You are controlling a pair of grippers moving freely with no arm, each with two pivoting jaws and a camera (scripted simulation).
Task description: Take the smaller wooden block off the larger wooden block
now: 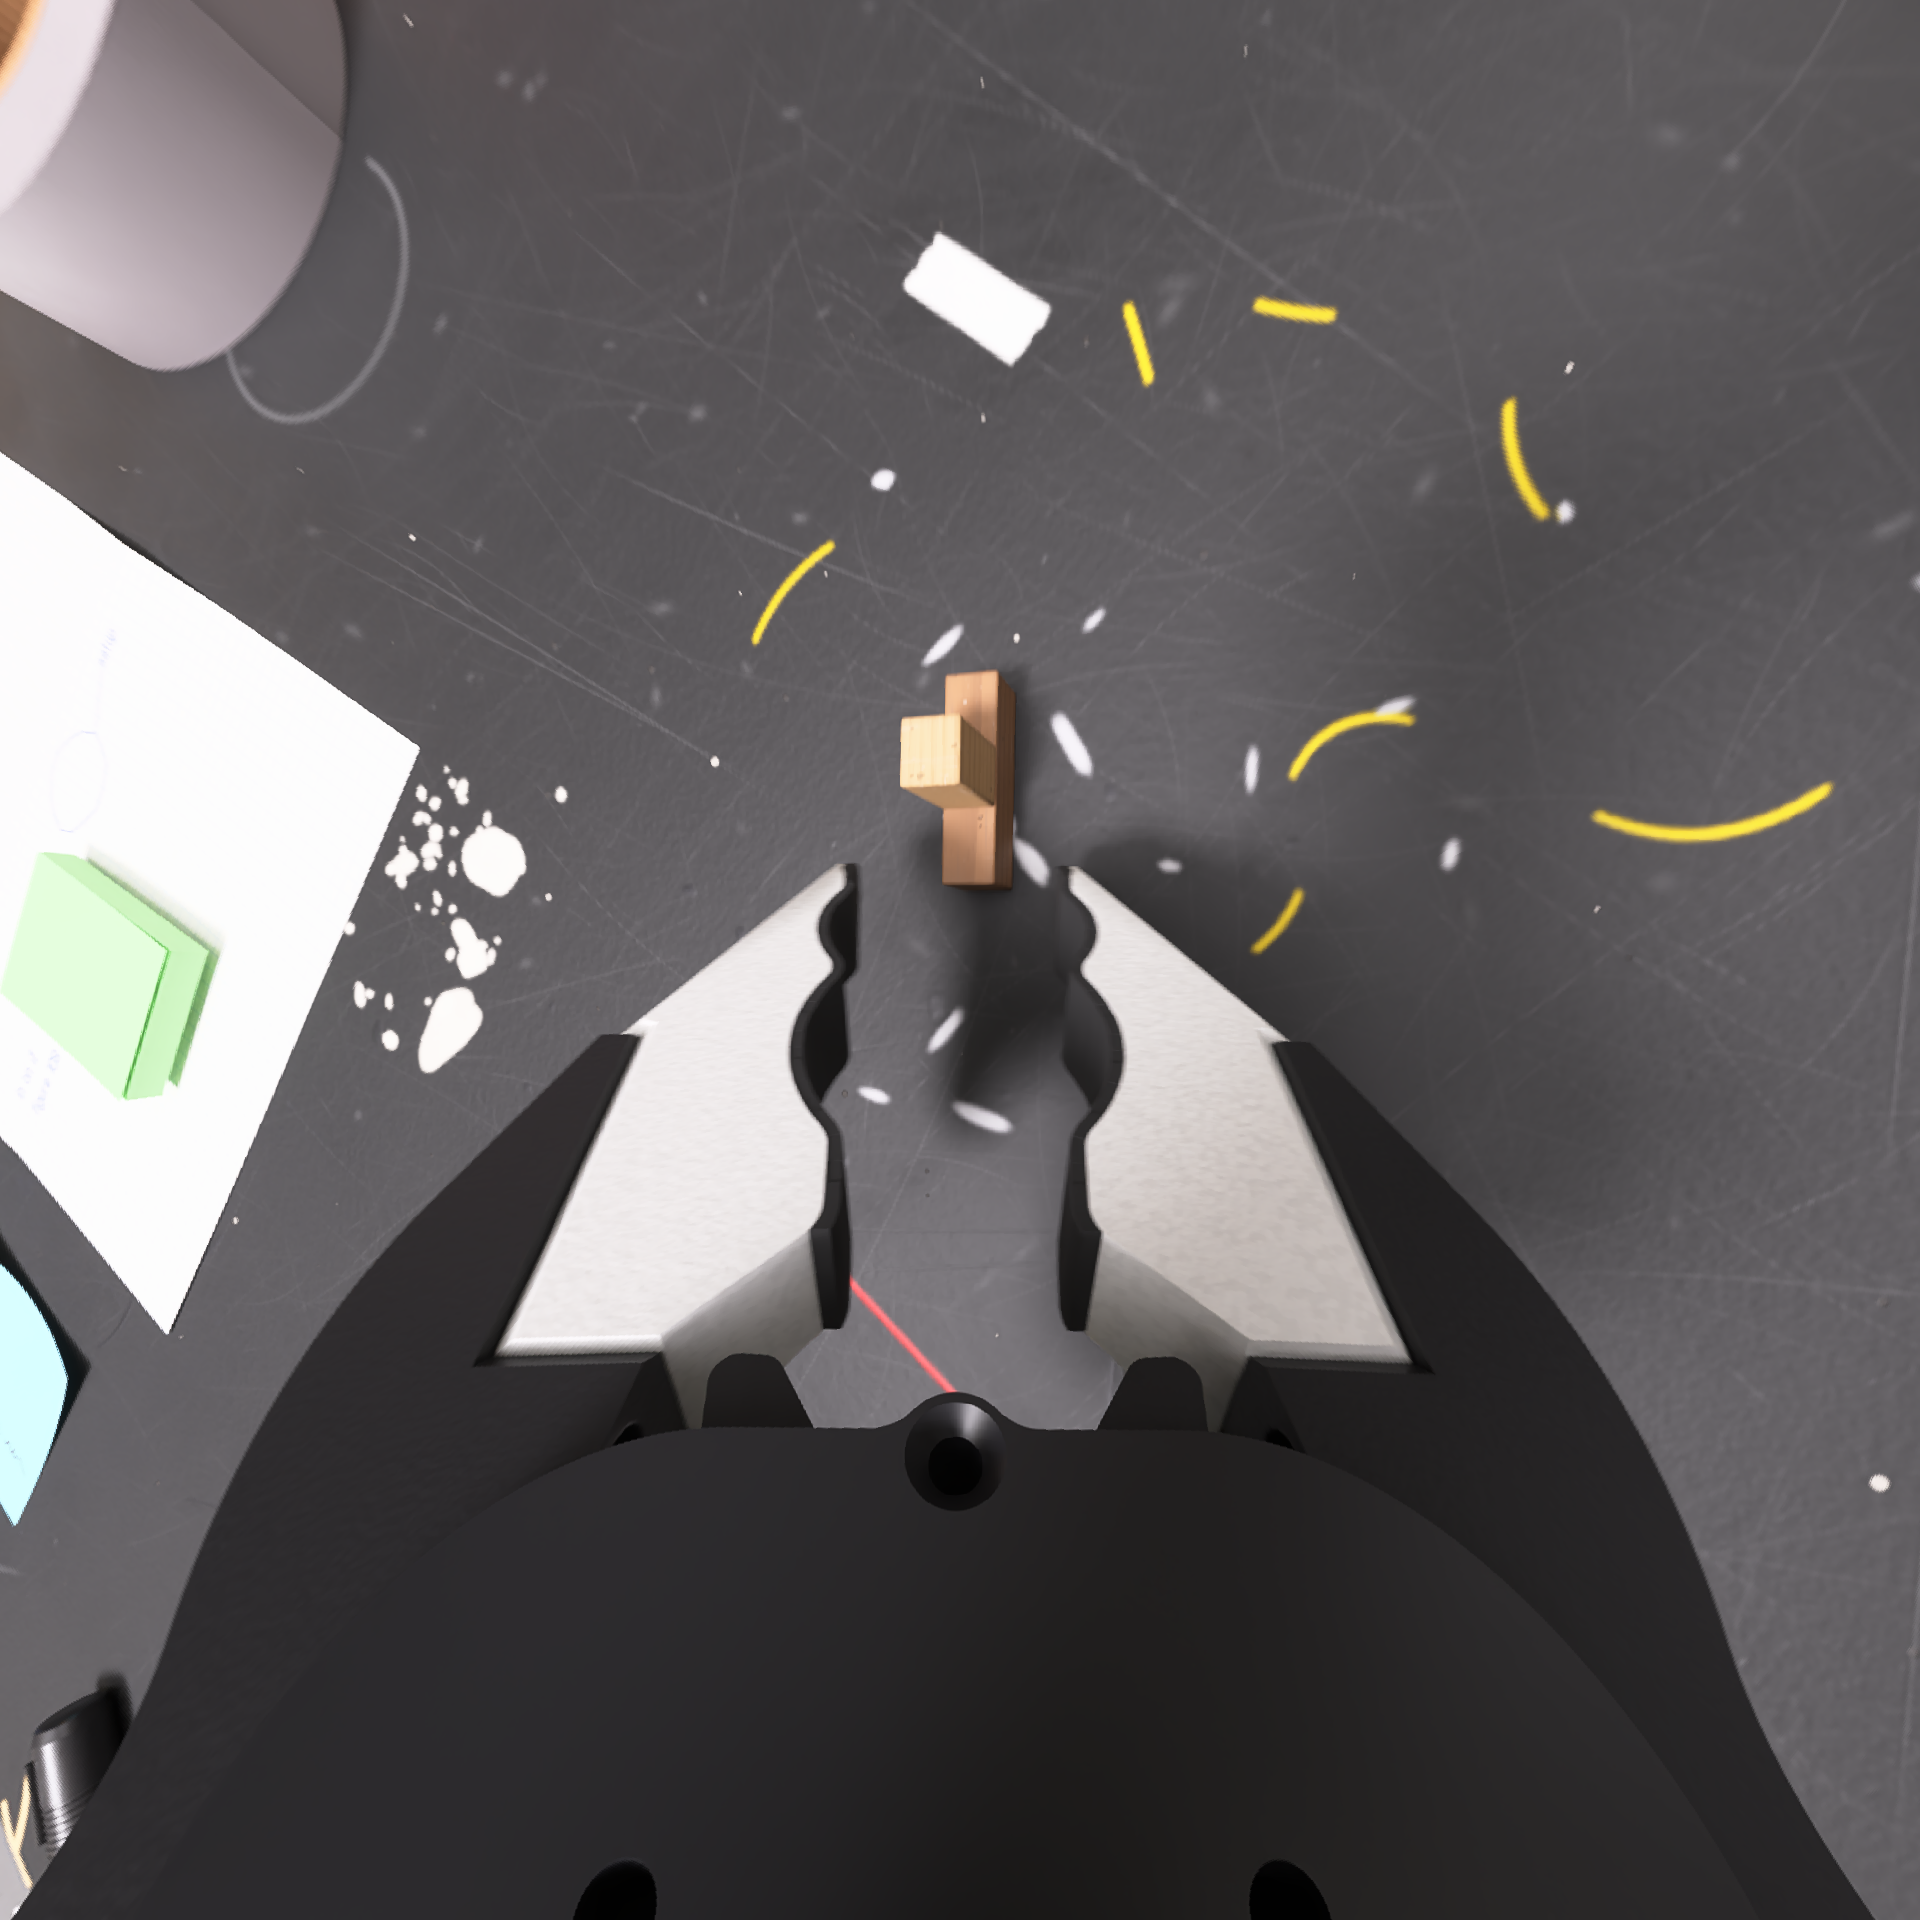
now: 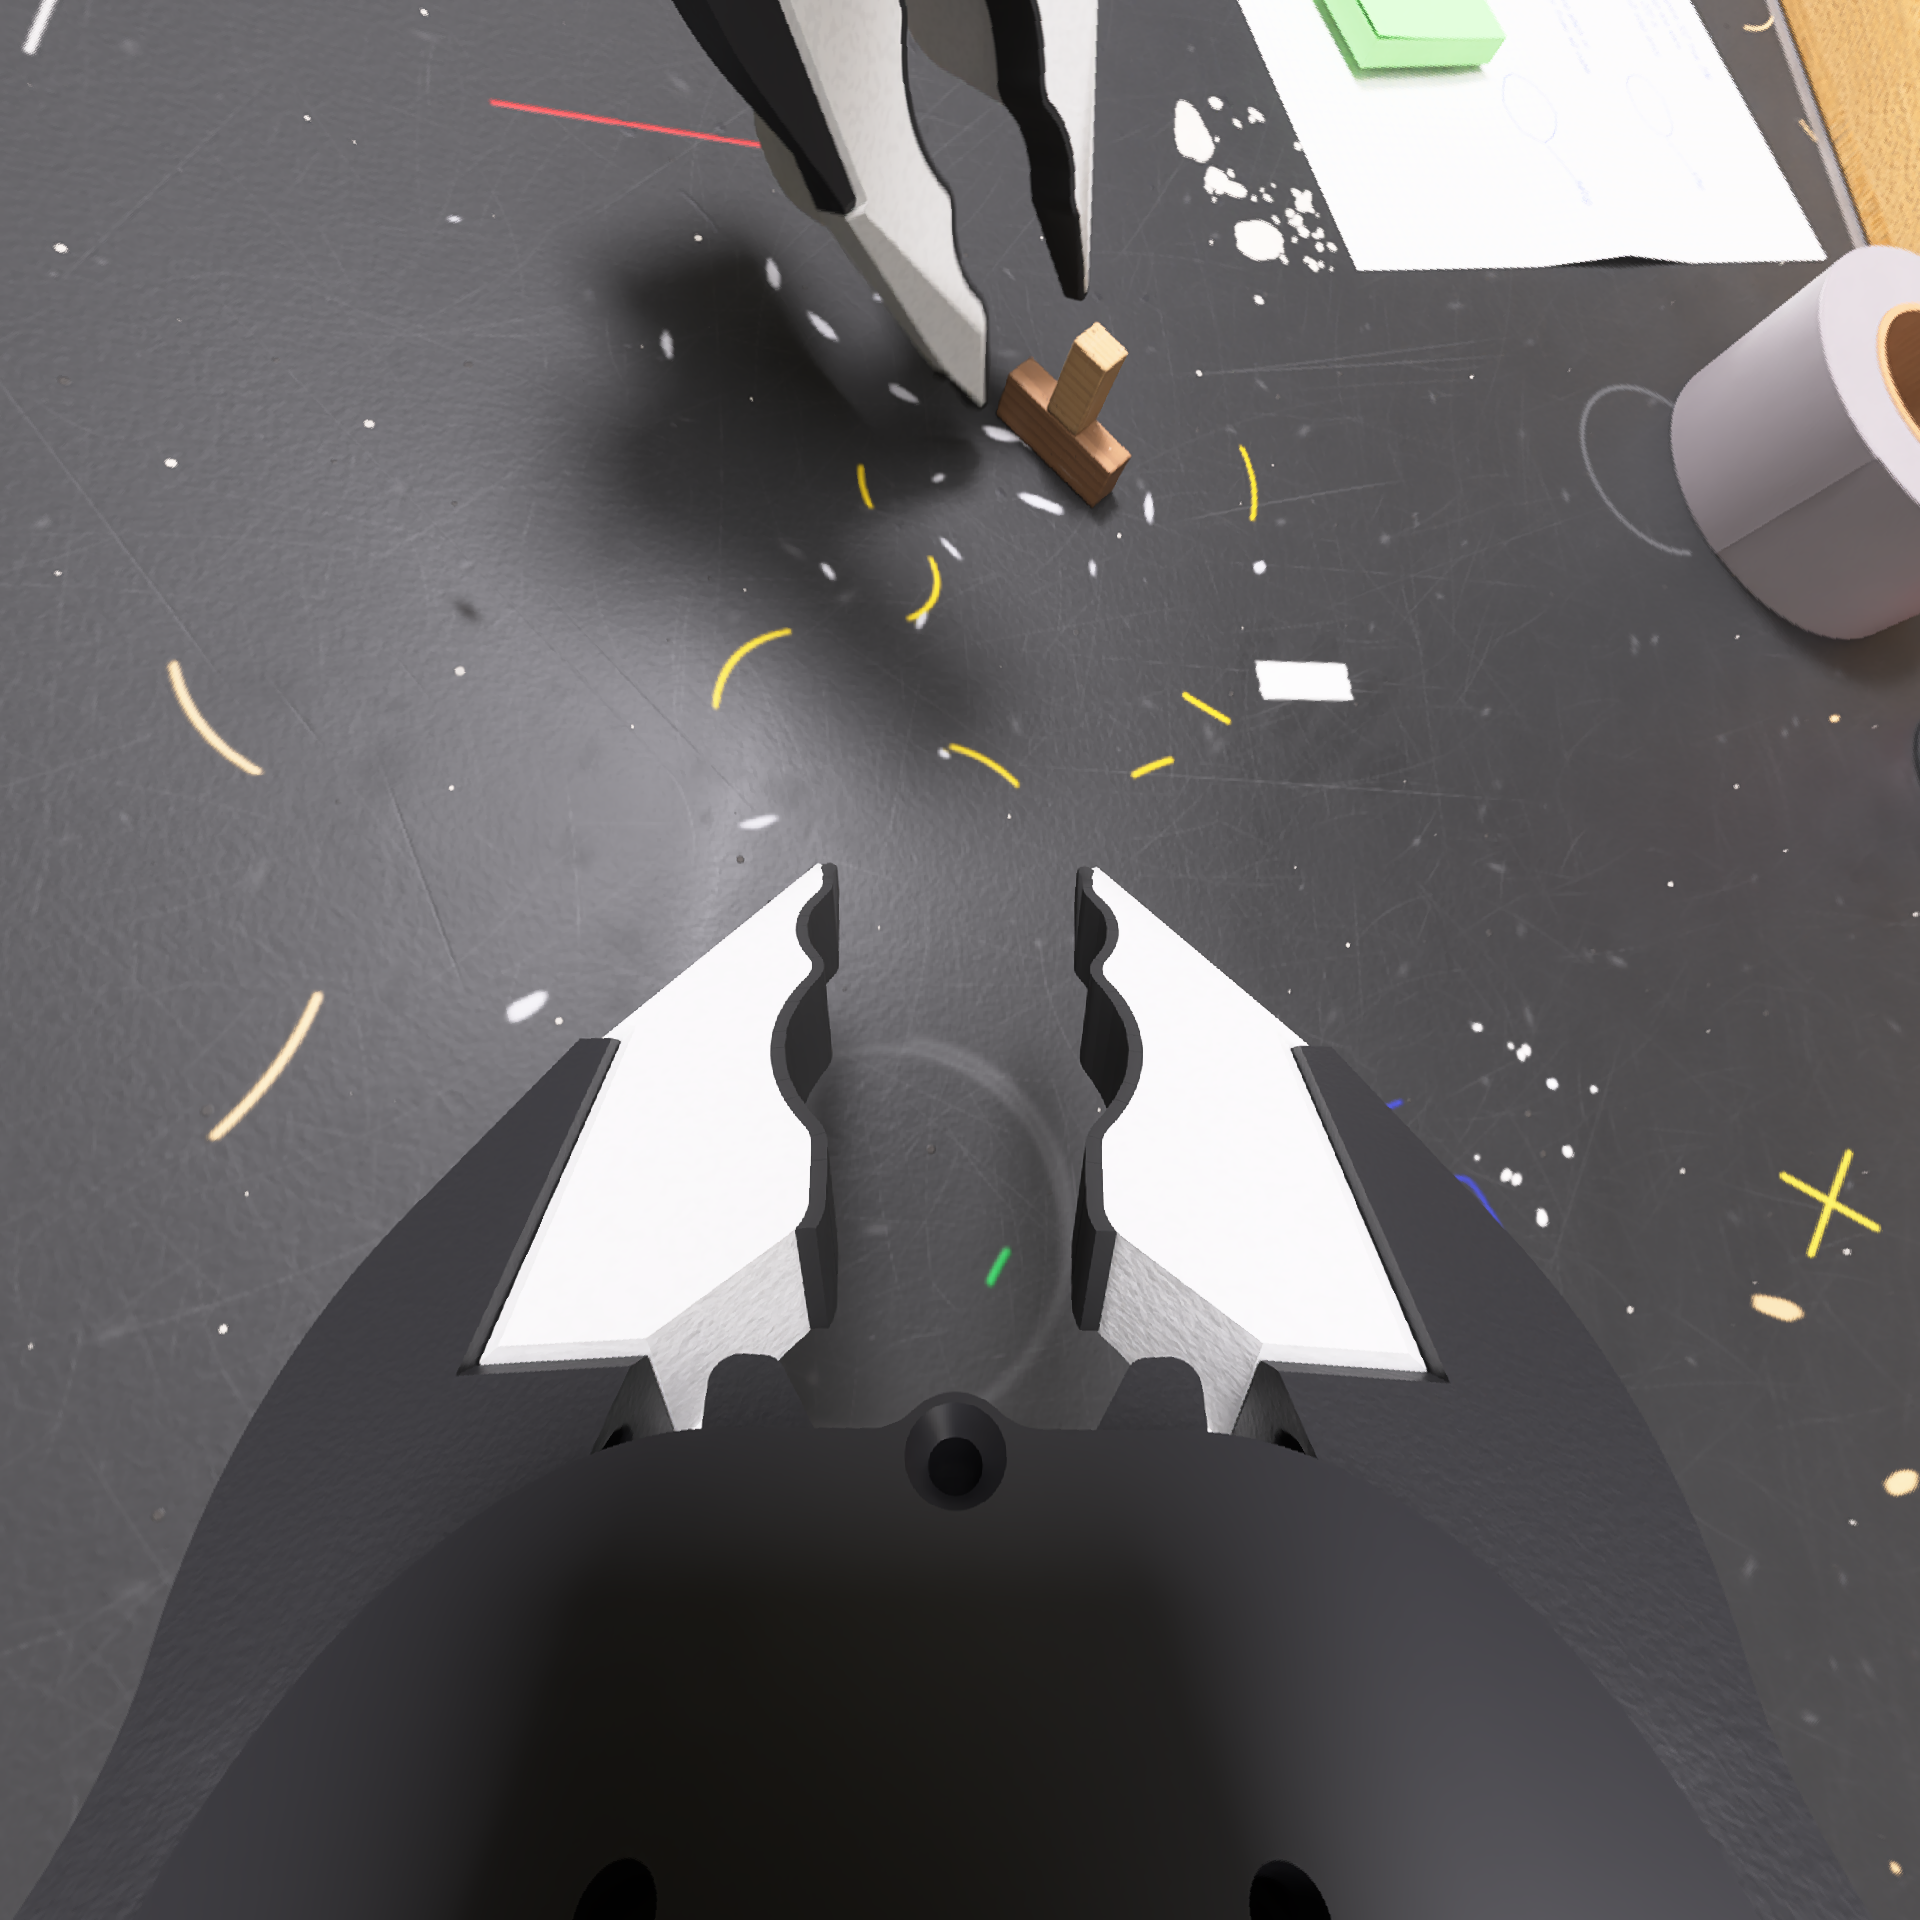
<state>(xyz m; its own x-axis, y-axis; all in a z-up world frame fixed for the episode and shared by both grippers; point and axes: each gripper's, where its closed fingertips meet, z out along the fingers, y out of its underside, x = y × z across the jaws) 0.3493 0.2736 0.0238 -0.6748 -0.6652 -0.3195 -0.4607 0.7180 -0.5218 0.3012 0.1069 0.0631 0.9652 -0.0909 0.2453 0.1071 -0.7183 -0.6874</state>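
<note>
A grey tape roll, white paper, green pad.

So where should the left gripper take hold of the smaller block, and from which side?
Probably near its free top end, coming from above: the smaller block stands upright on the flat larger block, its sides exposed. The left gripper is open.

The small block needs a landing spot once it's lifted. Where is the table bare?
Bare tabletop lies between the right gripper and the larger wooden block. It is crowded near the paper sheet, green pad and tape roll, and around the left gripper by the smaller wooden block.
</note>
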